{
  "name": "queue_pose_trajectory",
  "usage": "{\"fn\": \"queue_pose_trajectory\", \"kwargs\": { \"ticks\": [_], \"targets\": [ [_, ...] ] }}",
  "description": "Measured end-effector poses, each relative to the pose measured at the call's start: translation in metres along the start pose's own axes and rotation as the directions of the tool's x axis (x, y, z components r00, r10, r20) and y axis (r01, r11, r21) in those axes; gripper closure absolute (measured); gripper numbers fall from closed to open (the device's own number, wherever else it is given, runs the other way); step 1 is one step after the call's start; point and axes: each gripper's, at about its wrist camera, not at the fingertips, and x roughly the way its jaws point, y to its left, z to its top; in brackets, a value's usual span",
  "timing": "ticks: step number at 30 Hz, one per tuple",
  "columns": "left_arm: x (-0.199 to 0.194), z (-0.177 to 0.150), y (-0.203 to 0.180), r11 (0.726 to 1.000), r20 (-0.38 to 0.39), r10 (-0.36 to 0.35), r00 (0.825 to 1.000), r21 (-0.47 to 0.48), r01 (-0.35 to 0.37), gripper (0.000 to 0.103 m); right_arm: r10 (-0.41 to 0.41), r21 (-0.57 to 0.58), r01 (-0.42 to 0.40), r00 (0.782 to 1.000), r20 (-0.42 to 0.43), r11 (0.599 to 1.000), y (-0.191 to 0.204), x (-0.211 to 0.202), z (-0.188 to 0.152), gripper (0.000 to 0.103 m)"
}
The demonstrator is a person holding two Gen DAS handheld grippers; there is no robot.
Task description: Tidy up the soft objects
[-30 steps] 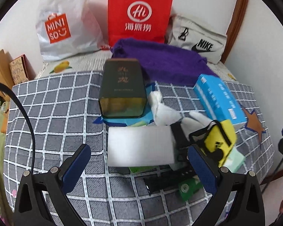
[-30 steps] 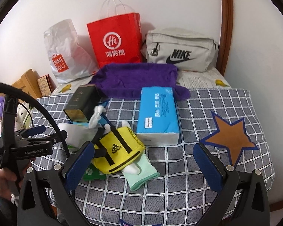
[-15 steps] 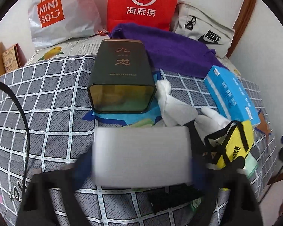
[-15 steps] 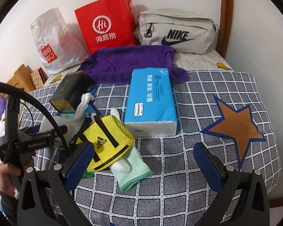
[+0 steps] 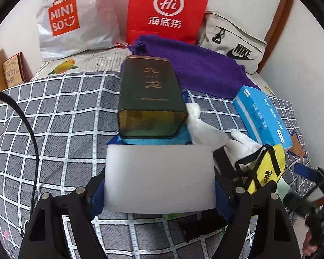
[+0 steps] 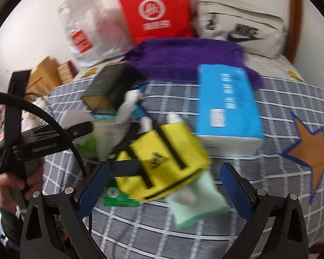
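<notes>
While the left tool (image 5: 159,194) clamps the white foam block (image 5: 159,178) | lift straight, squeeze lightly | right tool (image 6: 162,185), jaws spread, straddles yellow pouch (image 6: 162,161) | centre before closing

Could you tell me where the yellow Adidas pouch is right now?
In the right wrist view the yellow pouch lies centre frame, atop a mint glove, just left of the blue tissue pack.

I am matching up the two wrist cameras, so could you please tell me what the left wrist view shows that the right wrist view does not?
Only the left wrist view shows the white foam block gripped squarely in the left tool.

Only the right wrist view shows the whole brown star patch, the mint green glove and the open right tool.

Both show the yellow Adidas pouch, blue tissue pack, dark tin and purple towel.
</notes>
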Motion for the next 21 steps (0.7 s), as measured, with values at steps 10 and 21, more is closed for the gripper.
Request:
{"fn": "queue_pose_trajectory", "kwargs": {
  "ticks": [10, 21],
  "targets": [
    [-0.004, -0.005, 0.014, 1.000, -0.001, 0.001, 1.000, -0.002, -0.001, 0.023, 0.118, 0.007, -0.118, 0.991, -0.065, 0.993, 0.020, 0.030, -0.002, 0.076],
    [-0.021, -0.005, 0.014, 1.000, 0.035, -0.017, 0.999, 0.007, 0.017, 0.023, 0.196, -0.003, -0.196, 0.979, 0.049, 0.981, 0.031, -0.006, 0.005, 0.100]
  ]
}}
